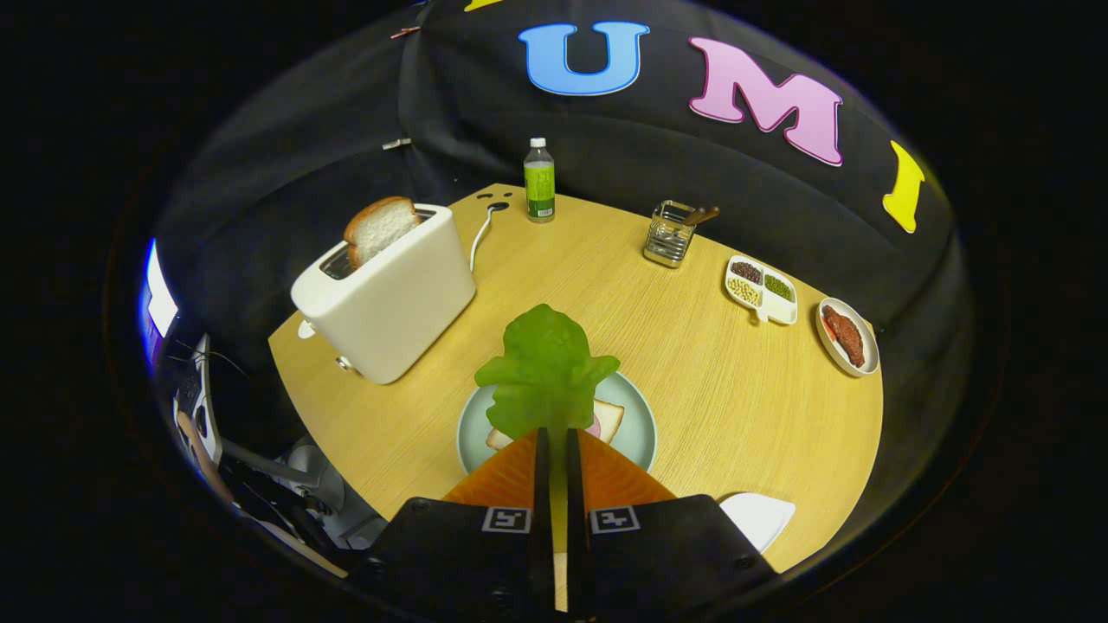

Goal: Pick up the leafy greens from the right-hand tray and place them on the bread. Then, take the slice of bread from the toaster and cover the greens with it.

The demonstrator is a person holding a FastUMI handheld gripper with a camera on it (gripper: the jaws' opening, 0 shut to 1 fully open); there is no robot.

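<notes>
My gripper (555,433) is shut on the stem end of a green lettuce leaf (544,372), which stands up ahead of the orange fingers (511,476). The leaf hangs over a pale green plate (636,424). On the plate lies a bread slice (607,420) with something pink on it, mostly hidden by the leaf and the fingers. Beyond and left stands a white toaster (389,298) with a slice of bread (379,227) sticking up out of its slot.
On the round wooden table (736,389) stand a green-labelled bottle (539,182), a metal utensil holder (671,234), a divided dish of beans (762,290) and a dish with red meat (847,336). A white tray (760,517) sits just right of the gripper.
</notes>
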